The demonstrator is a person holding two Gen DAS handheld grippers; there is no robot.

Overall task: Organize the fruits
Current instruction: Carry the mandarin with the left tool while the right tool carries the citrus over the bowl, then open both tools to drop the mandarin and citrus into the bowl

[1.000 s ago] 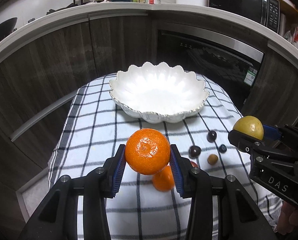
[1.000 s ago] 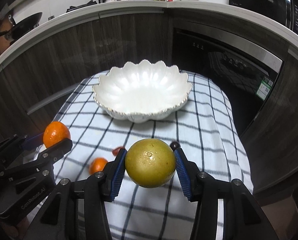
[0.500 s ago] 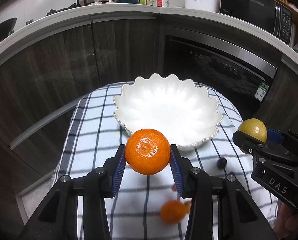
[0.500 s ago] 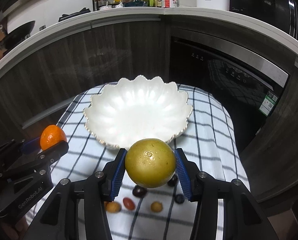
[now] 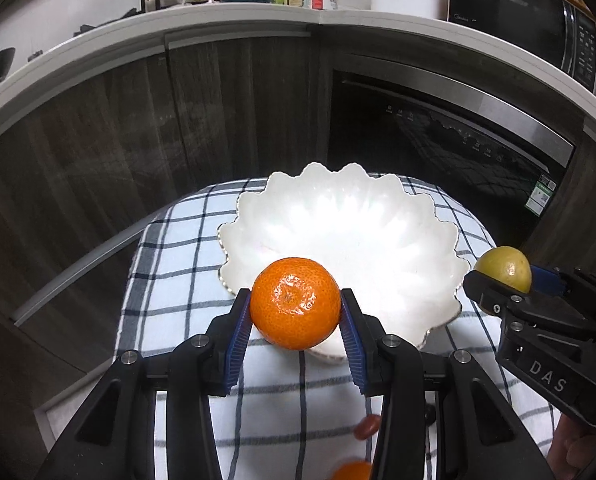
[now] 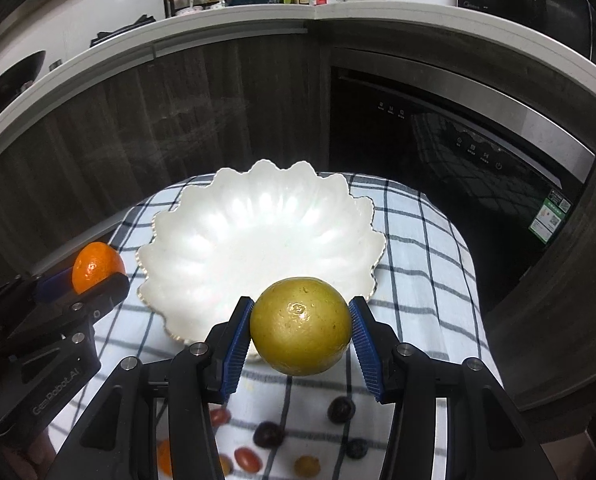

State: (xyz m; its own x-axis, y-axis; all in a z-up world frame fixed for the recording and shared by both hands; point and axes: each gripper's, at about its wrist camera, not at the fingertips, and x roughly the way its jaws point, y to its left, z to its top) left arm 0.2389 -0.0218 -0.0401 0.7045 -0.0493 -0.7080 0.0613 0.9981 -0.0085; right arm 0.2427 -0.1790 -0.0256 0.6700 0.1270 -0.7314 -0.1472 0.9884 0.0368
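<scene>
My left gripper (image 5: 296, 312) is shut on an orange mandarin (image 5: 296, 303) and holds it above the near rim of the white scalloped bowl (image 5: 377, 216). My right gripper (image 6: 299, 328) is shut on a yellow-green citrus fruit (image 6: 299, 330), held above the bowl's (image 6: 226, 220) near right rim. Each gripper shows in the other's view: the right one (image 5: 497, 280) with its fruit (image 5: 503, 268) at the bowl's right, the left one (image 6: 94, 280) with the mandarin (image 6: 96, 266) at its left. The bowl looks empty.
The bowl stands on a checked cloth (image 5: 170, 280) over a small table. Small fruits lie on the cloth below the grippers: dark ones (image 6: 339, 410), red ones (image 6: 246, 458), a second mandarin (image 5: 351, 470). Dark cabinets and an oven (image 5: 437, 128) stand behind.
Both grippers have risen and moved forward with their fruits, from above the loose fruit to over the bowl's near rim. The bowl now looks larger and closer.
</scene>
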